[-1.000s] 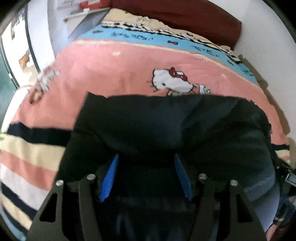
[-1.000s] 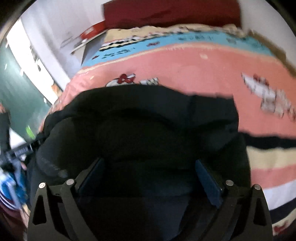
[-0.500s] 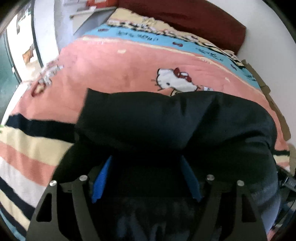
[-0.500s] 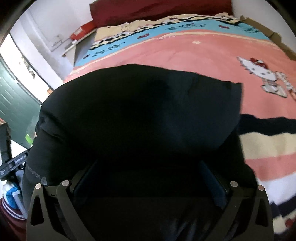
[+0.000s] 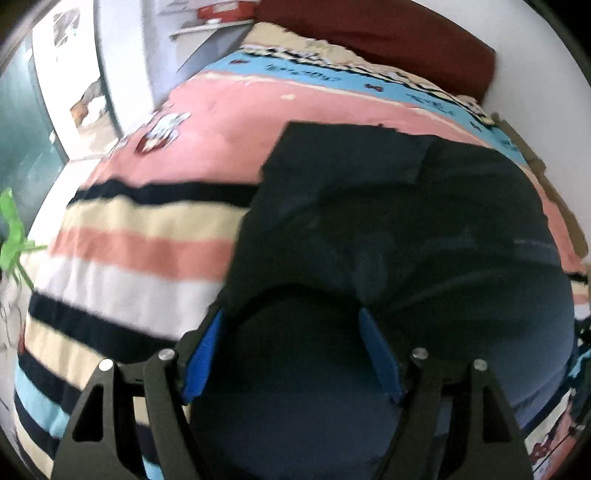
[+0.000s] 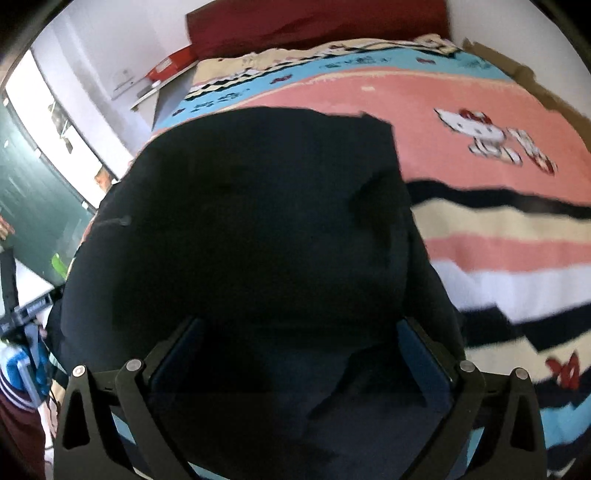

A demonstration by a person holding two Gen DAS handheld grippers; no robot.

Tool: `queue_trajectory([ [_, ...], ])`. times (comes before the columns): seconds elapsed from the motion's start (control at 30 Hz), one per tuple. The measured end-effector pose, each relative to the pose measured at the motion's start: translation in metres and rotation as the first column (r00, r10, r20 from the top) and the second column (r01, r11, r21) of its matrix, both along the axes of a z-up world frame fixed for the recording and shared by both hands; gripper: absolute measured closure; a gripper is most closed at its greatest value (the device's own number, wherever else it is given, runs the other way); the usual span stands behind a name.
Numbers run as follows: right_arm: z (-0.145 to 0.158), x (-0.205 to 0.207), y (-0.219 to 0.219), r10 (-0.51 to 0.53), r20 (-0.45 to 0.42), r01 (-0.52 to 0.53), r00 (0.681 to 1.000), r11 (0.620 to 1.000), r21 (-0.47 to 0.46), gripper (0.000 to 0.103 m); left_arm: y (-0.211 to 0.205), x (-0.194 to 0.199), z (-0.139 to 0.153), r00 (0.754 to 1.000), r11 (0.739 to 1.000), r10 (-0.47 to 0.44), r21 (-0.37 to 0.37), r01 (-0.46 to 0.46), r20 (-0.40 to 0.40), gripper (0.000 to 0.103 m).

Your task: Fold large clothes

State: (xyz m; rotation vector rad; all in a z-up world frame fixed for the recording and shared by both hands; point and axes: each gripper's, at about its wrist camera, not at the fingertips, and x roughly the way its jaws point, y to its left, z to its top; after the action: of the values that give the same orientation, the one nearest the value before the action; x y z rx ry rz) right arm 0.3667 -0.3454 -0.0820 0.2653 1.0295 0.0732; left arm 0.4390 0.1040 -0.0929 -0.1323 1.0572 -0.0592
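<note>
Garment: a dark jacket [image 5: 388, 229] lies bunched on the striped blanket [image 5: 140, 236], near the blanket's foot end, short of the cat print [image 6: 476, 129].
Left tongs [image 5: 291, 354]: jaws spread wide, blue pads [image 5: 201, 354] either side of dark cloth; not pinching.
Right tongs [image 6: 299, 354]: also spread, cloth filling the gap.
Change: over the last second the far edge has travelled up the blanket toward the red headboard [image 6: 314, 22], and the fold looks flatter.
Meaning: this fold seems nearly laid down; smoothing probably comes next.

Striped cartoon-cat bedspread [image 5: 155, 236] — dark red headboard [image 6: 314, 22] behind, green door [image 6: 26, 206] aside.
</note>
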Motion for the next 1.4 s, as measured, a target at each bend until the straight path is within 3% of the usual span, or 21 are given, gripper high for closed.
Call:
queue_trajectory([
  [0.1,-0.001,-0.009,-0.010,-0.043,-0.028,0.043,0.999,0.999,0.010,0.002,0.020,-0.017,0.009,0.999,0.999,0.052,-0.009,-0.052,-0.009,0.030],
  [0.17,0.004,-0.021,-0.011,-0.063,-0.061,0.061,0.996,0.997,-0.043,0.002,0.032,-0.032,0.021,0.998,0.998,0.068,-0.013,-0.068,0.000,0.030],
  [0.3,0.019,-0.055,-0.016,-0.077,-0.075,0.073,0.994,0.996,-0.048,0.002,0.055,-0.080,0.059,0.993,0.996,0.082,-0.032,-0.079,0.080,0.030],
  [0.4,0.040,-0.094,-0.022,-0.100,-0.048,0.100,0.994,0.995,-0.004,0.002,0.074,-0.116,0.087,0.988,0.995,0.087,-0.061,-0.080,0.125,0.030],
  [0.53,0.070,-0.136,-0.029,-0.115,0.015,0.114,0.993,0.993,0.017,0.002,0.090,-0.152,0.112,0.990,0.996,0.075,-0.065,-0.068,0.120,0.030],
  [0.7,0.104,-0.170,-0.042,-0.122,0.095,0.119,0.988,0.992,0.035,0.001,0.114,-0.177,0.127,0.985,0.981,0.102,-0.176,-0.076,0.139,0.030],
  [0.83,0.113,-0.179,-0.057,-0.136,0.114,0.131,0.984,0.990,0.053,0.001,0.125,-0.173,0.119,0.986,0.964,0.116,-0.254,-0.083,0.119,0.030],
  [1.0,0.101,-0.166,-0.078,-0.159,0.085,0.151,0.984,0.984,0.095,0.001,0.122,-0.145,0.098,0.992,0.952,0.106,-0.296,-0.080,0.073,0.030],
  [1.2,0.068,-0.106,-0.090,-0.142,0.026,0.137,0.990,0.980,0.142,0.001,0.097,-0.086,0.063,1.000,0.951,0.014,-0.308,-0.012,0.006,0.030],
  [1.4,0.028,-0.041,-0.099,-0.131,-0.021,0.131,0.991,0.953,0.273,0.001,0.074,-0.014,0.027,0.996,0.939,-0.054,-0.344,0.027,-0.070,0.030],
])
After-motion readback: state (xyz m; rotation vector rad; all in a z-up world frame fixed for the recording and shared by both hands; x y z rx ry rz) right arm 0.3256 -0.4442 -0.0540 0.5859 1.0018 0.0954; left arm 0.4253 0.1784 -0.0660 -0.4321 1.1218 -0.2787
